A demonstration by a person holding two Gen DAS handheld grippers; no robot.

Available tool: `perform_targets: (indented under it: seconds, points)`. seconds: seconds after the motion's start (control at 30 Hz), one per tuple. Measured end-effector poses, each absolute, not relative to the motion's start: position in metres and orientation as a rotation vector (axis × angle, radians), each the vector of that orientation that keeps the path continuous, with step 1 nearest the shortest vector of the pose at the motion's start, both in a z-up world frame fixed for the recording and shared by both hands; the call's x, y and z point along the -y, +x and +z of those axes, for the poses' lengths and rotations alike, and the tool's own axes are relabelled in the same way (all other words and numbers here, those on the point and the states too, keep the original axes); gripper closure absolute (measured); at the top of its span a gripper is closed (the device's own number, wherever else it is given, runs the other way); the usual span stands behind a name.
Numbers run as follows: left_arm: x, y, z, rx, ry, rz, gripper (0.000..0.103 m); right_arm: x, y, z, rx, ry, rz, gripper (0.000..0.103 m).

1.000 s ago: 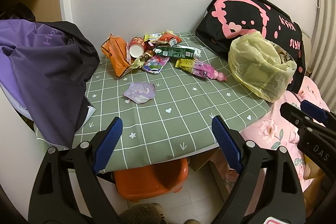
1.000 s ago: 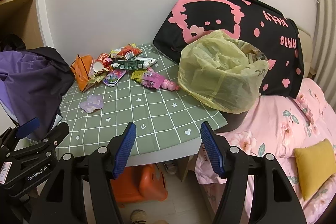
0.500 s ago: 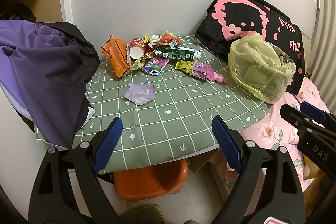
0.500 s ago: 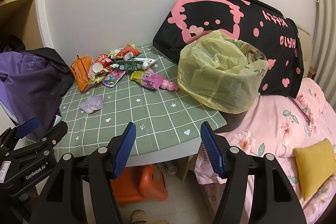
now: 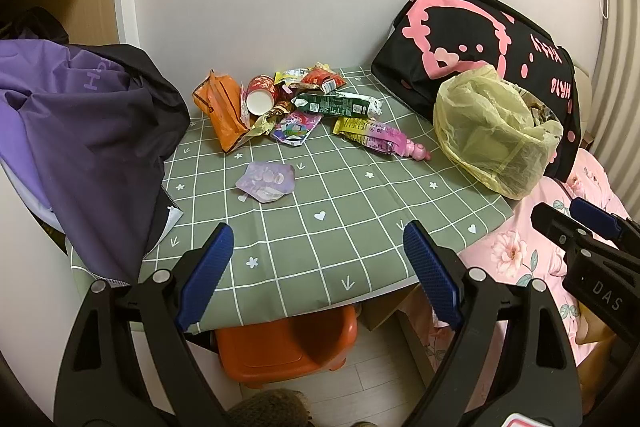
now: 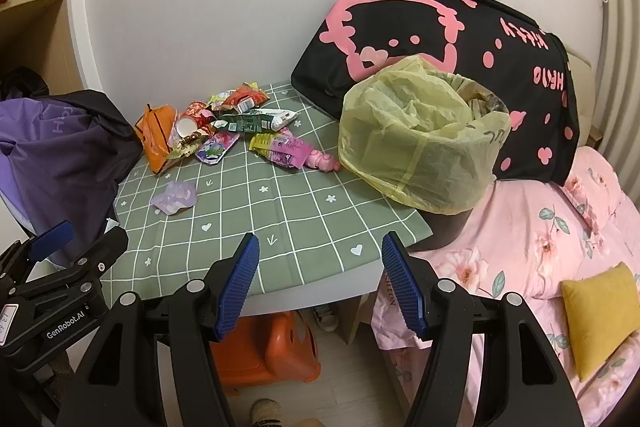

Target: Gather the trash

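A pile of trash lies at the far side of the green checked table (image 5: 328,239) (image 6: 304,227): an orange bag (image 5: 224,109) (image 6: 156,131), a red paper cup (image 5: 260,95) (image 6: 190,119), a green wrapper (image 5: 336,105) (image 6: 256,121) and a yellow-pink wrapper (image 5: 376,137) (image 6: 286,149). A lilac wrapper (image 5: 266,181) (image 6: 176,197) lies alone nearer me. A bin lined with a yellow bag (image 5: 492,135) (image 6: 420,143) stands at the table's right. My left gripper (image 5: 318,275) and right gripper (image 6: 318,281) both hang open and empty at the near table edge.
A purple and black jacket (image 5: 76,131) (image 6: 56,147) drapes over the table's left side. A black and pink bag (image 5: 472,31) (image 6: 440,39) leans behind the bin. An orange stool (image 5: 288,343) (image 6: 264,351) sits under the table. Pink floral bedding (image 6: 552,247) with a yellow cushion (image 6: 600,311) lies right.
Both grippers have drifted slightly; the yellow-lined bin sits a little further right and lower in the left wrist view. Nothing was taken hold of.
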State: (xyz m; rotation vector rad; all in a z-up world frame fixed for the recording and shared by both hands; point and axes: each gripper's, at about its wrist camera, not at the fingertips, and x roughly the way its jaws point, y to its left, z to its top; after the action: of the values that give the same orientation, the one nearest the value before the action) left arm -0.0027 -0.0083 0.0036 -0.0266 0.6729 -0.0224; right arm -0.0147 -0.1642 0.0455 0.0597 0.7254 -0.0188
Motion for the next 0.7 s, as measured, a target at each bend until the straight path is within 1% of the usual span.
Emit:
perform_targets:
  seconds: [0.7]
  points:
    - [0.0089,-0.0027,0.0035,-0.674,-0.027,-0.024,0.020,0.1635,-0.0168,0.0428,-0.726,0.064,-0.016,0.043]
